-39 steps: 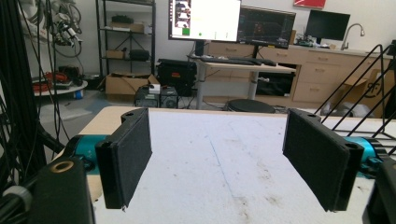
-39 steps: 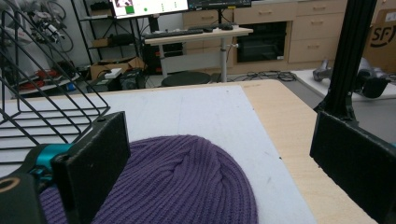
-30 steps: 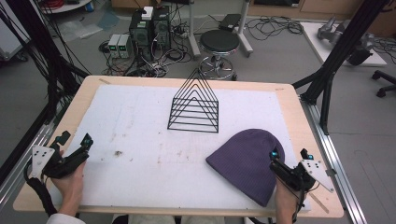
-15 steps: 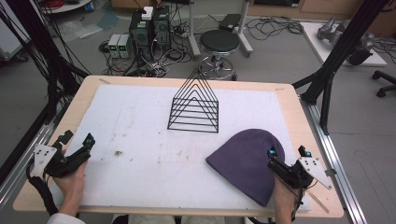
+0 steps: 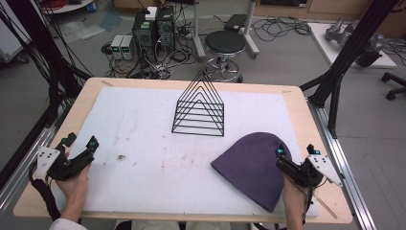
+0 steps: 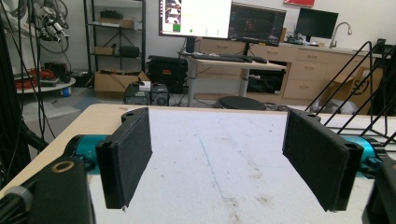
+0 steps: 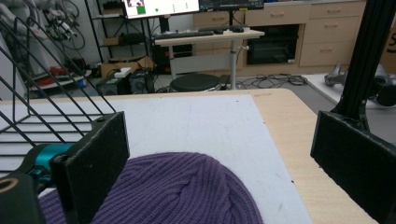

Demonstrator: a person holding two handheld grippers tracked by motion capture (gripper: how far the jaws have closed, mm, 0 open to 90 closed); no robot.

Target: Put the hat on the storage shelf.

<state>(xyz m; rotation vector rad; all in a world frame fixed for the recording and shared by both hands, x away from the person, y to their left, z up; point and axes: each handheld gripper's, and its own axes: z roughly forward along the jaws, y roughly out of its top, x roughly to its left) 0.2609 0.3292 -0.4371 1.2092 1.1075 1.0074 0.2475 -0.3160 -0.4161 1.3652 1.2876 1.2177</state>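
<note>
A purple knitted beanie (image 5: 253, 167) lies flat on the white padded mat (image 5: 143, 124) that covers the wooden table (image 5: 306, 120), at the near right. Its ribbed knit shows clearly in the right gripper view (image 7: 187, 191), rounded like a dome with a soft fold across the crown. Farther back, near the middle of the mat, stands a black wire rack (image 5: 199, 108) of nested triangular frames, open and with nothing in it. The mat's surface is scuffed with small dark marks.

The right gripper (image 5: 293, 163) sits at the beanie's right edge, its jaws spread wide; in its own view one black foam-faced pad (image 7: 95, 161) stands over the knit and the other (image 7: 355, 161) over the bare wood, gripping nothing. Whether the pad touches the fabric I cannot tell.

The left gripper (image 5: 81, 146) rests at the near left of the mat, well apart from the beanie, its jaws also wide apart and holding nothing.
</note>
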